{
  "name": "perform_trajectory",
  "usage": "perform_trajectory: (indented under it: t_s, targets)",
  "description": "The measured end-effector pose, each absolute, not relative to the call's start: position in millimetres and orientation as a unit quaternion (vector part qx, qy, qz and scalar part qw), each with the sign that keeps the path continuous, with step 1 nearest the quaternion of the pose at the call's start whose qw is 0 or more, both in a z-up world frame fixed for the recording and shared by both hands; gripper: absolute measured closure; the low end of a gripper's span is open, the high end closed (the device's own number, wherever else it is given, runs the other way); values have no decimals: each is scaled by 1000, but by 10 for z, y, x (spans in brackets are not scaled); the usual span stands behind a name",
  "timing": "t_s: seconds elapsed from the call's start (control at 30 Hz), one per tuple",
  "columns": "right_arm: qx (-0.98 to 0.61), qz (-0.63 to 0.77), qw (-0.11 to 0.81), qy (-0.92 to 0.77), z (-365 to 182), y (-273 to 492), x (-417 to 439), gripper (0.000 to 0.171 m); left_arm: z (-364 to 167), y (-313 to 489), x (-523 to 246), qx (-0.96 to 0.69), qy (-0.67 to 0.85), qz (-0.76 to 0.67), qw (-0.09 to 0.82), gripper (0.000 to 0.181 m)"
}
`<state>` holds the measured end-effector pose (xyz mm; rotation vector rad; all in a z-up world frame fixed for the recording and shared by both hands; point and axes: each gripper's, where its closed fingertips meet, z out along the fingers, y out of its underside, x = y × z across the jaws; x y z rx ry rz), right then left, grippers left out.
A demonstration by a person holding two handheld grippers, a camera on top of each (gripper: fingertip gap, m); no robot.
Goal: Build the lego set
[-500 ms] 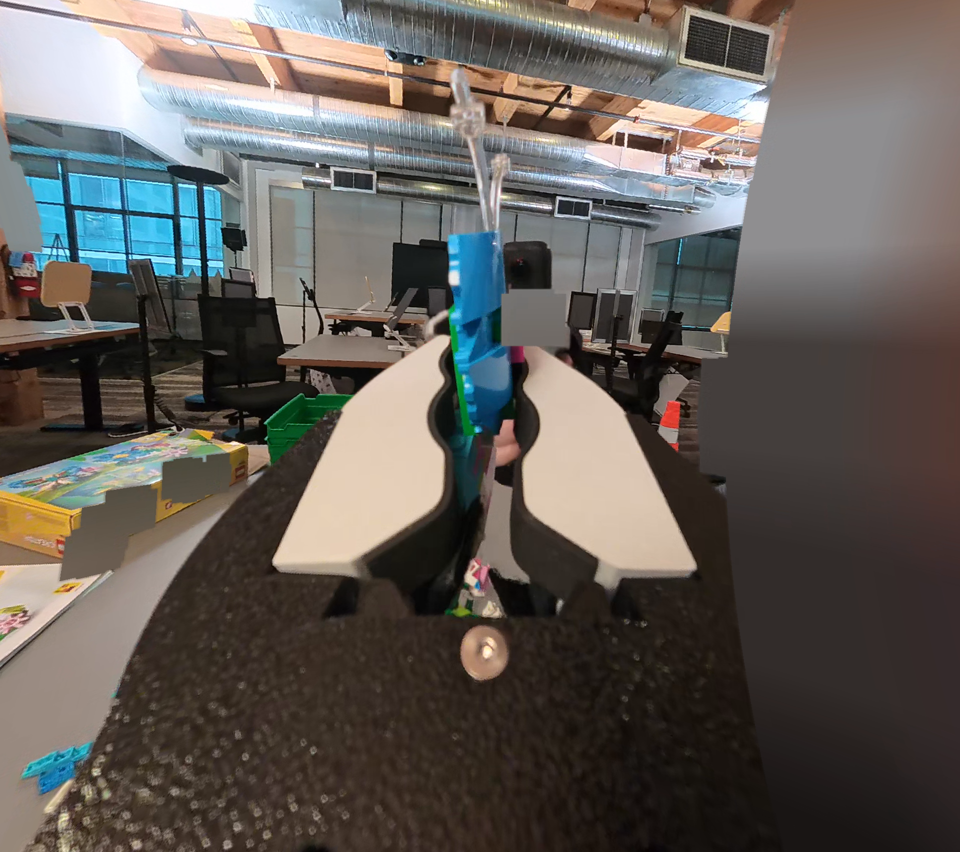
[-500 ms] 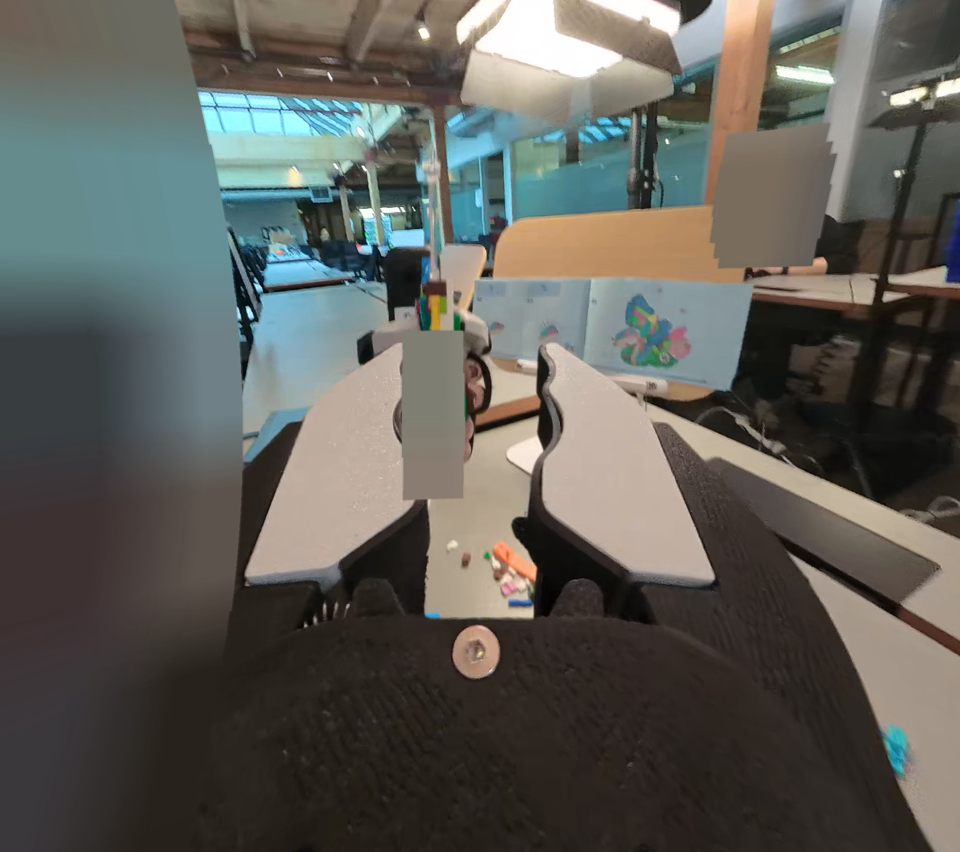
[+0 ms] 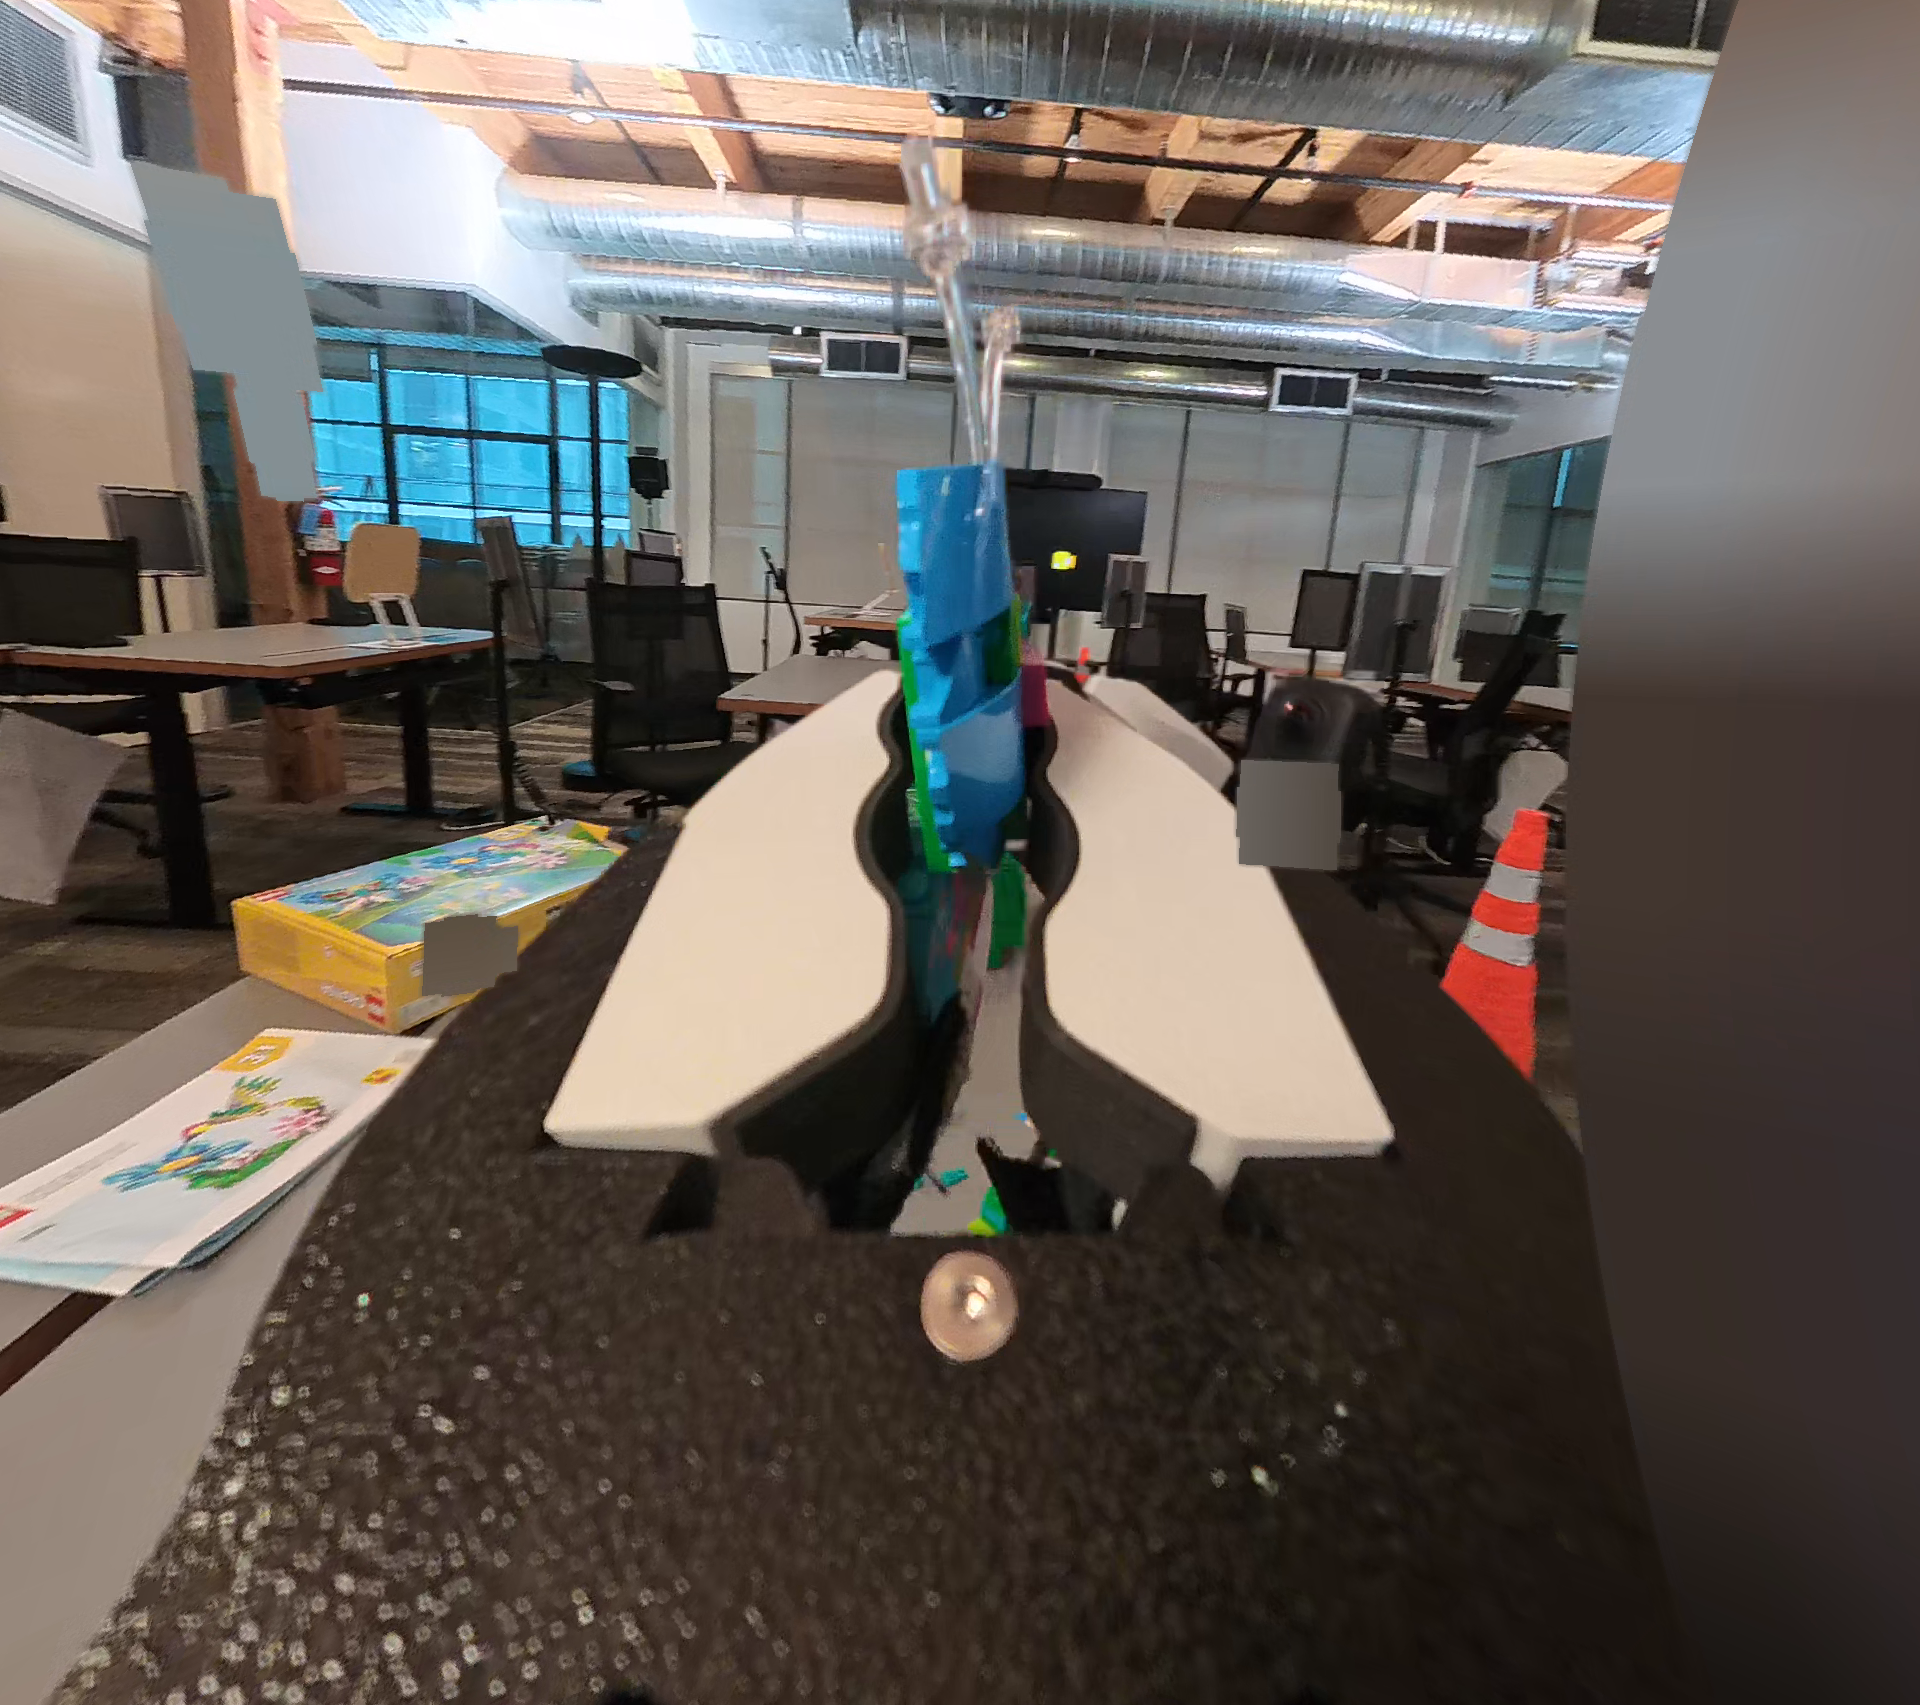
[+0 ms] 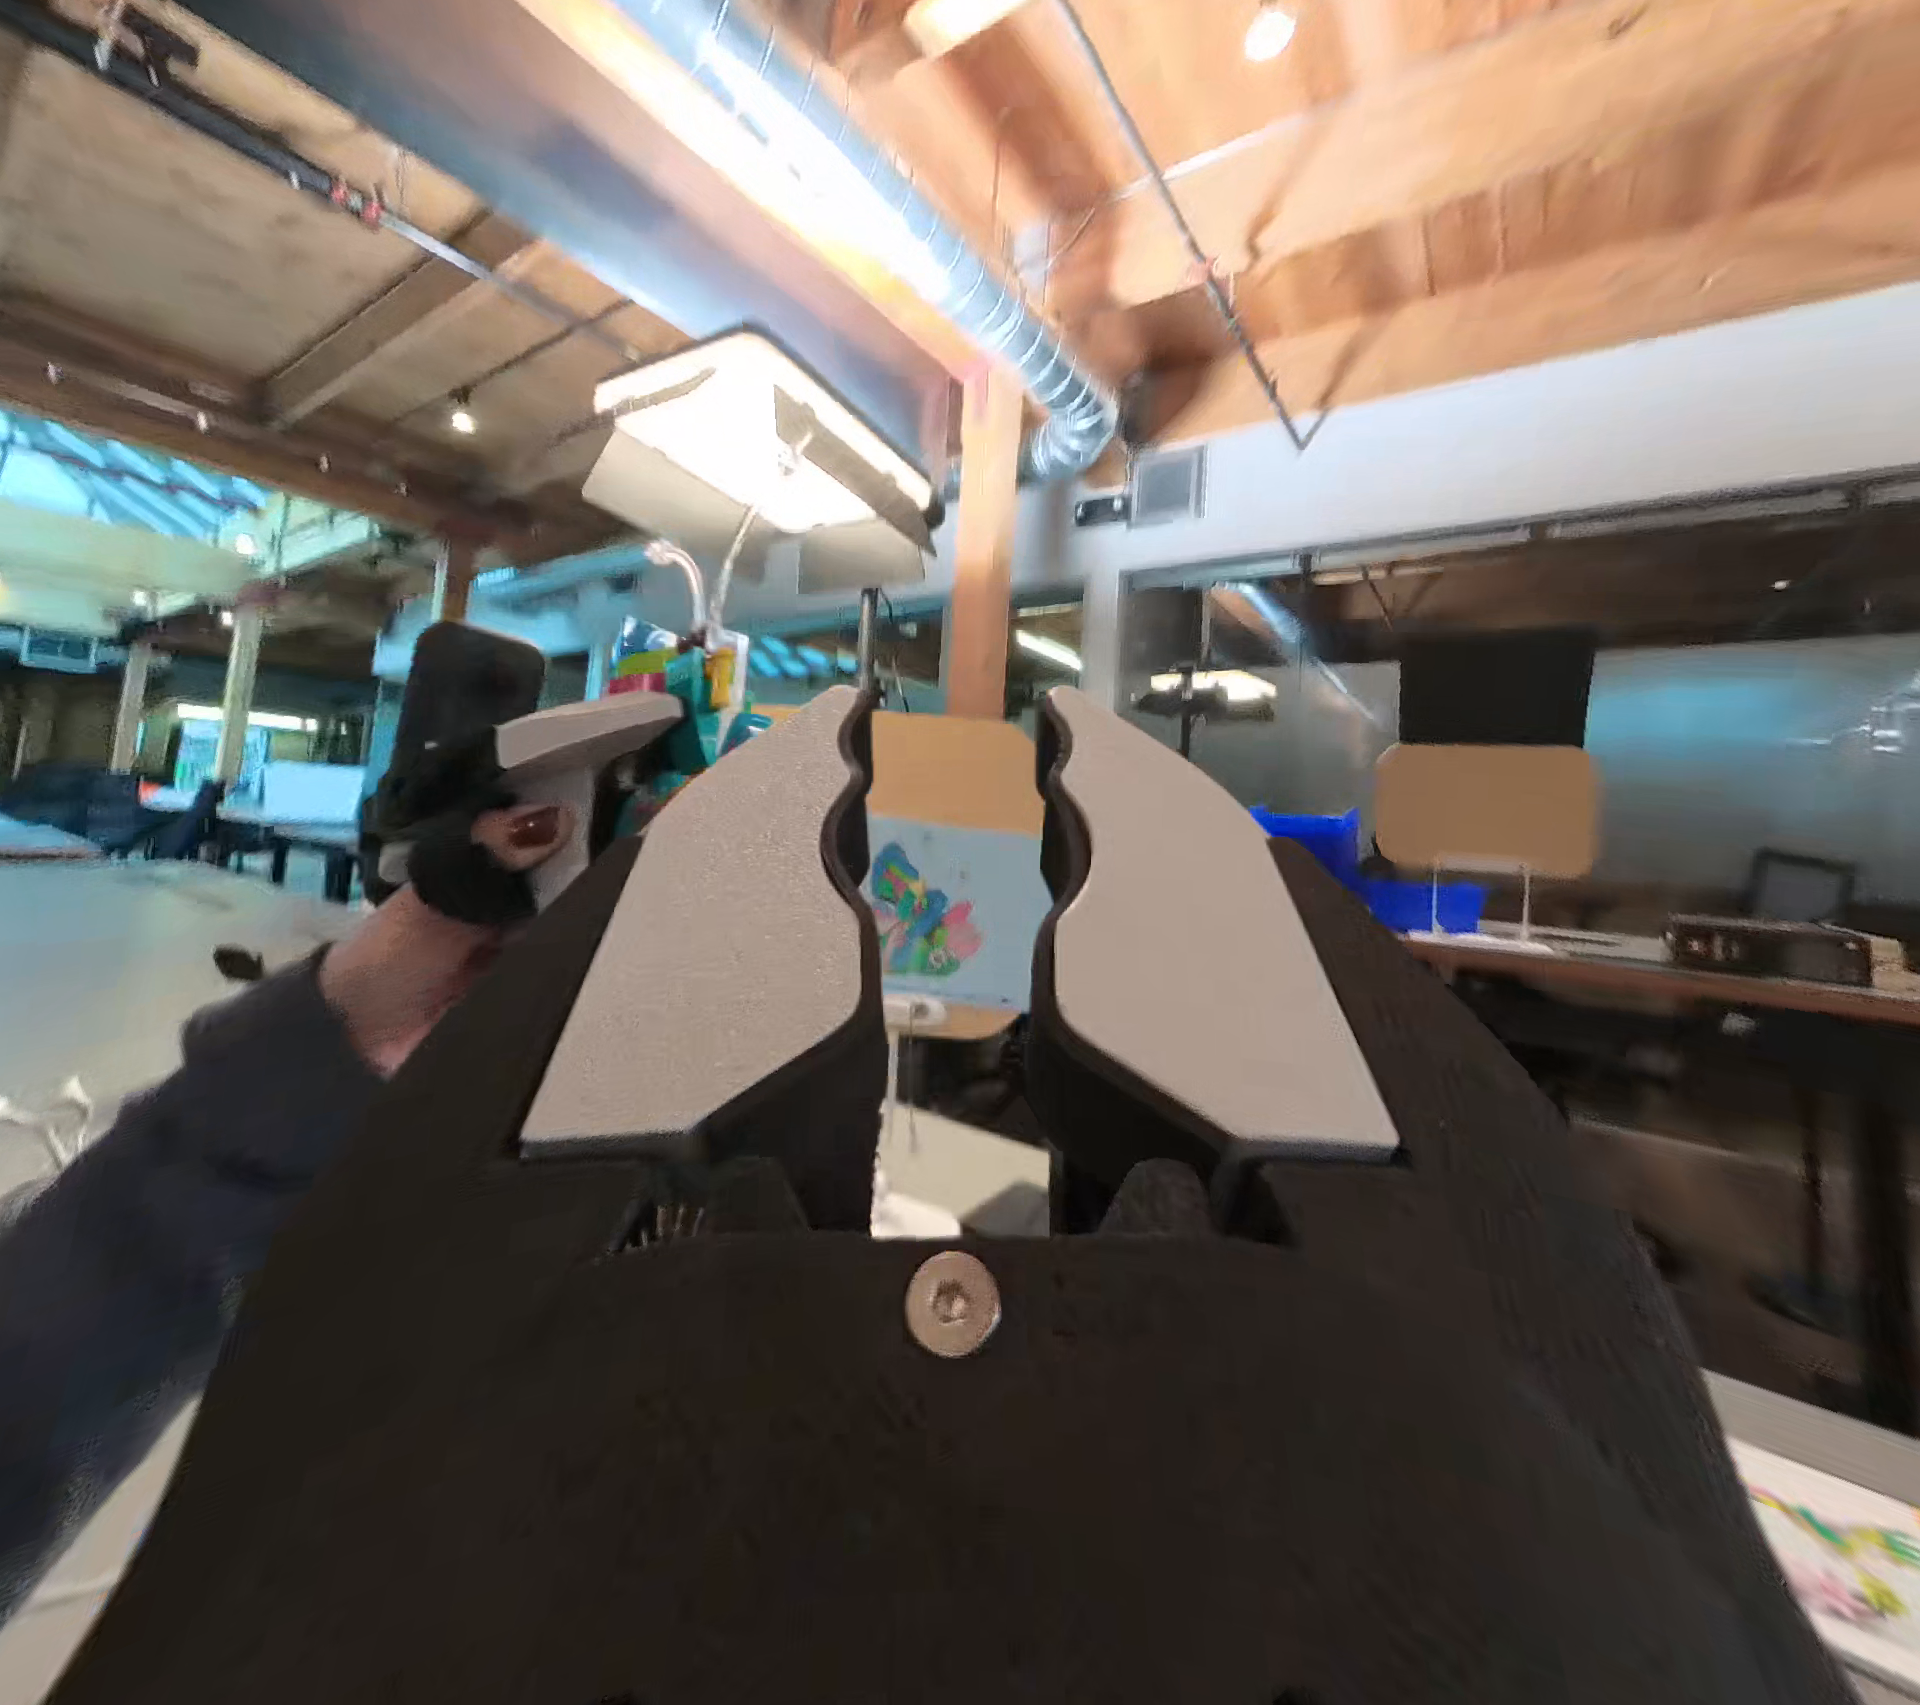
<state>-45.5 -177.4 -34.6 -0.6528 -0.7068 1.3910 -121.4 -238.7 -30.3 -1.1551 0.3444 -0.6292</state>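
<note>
My left gripper (image 3: 961, 699) is shut on the lego build (image 3: 961, 668), a blue and green stack held upright, edge-on to the camera. Two clear antenna pieces (image 3: 940, 242) stick up from its top. My right gripper (image 4: 951, 710) is open and empty, held up in the air and tilted toward the ceiling. It also shows in the left wrist view (image 3: 1153, 720), just right of and beyond the build. In the right wrist view the left gripper (image 4: 582, 730) holds the build (image 4: 675, 689) to the left, with a person's hand (image 4: 447, 928) on its handle.
A yellow lego box (image 3: 416, 907) and an open instruction booklet (image 3: 197, 1146) lie on the grey table at left. Loose small pieces (image 3: 956, 1177) show through the left gripper's gap. An orange cone (image 3: 1507, 938) stands at right. A picture sheet on a stand (image 4: 935, 907) is ahead of the right gripper. Left tips to right tips: about 10 cm.
The right gripper has swung up and to the right, away from the build it faced before. The left gripper still holds the build; its view has turned a little to the left.
</note>
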Motion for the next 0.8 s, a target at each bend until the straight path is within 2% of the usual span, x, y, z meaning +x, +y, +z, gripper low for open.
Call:
perform_trajectory:
  t_s: [0.17, 0.3, 0.5, 0.53, 0.67, 0.8]
  targets:
    - [-253, 578, 721, -286, -384, -1820, -362, 146, -275, -2425, -1291, -531, 151, -275, 787, 163]
    - [-252, 592, 715, -271, -356, -1848, -258, 145, -281, -2426, -1328, -531, 144, -274, 789, 162]
    - [-244, 527, 781, -229, -45, -2359, 206, 112, -299, -2406, -1320, -537, 145, -268, 786, 162]
    - [-238, 522, 787, -227, -5, -2485, 261, 102, -304, -2401, -1317, -539, 145, -268, 786, 163]
    - [-242, 499, 801, -226, 27, -2649, 379, 100, -320, -2390, -1292, -544, 147, -268, 781, 162]
    - [-279, 522, 766, -251, -150, -2459, 378, 99, -324, -2400, -1269, -550, 153, -265, 777, 162]
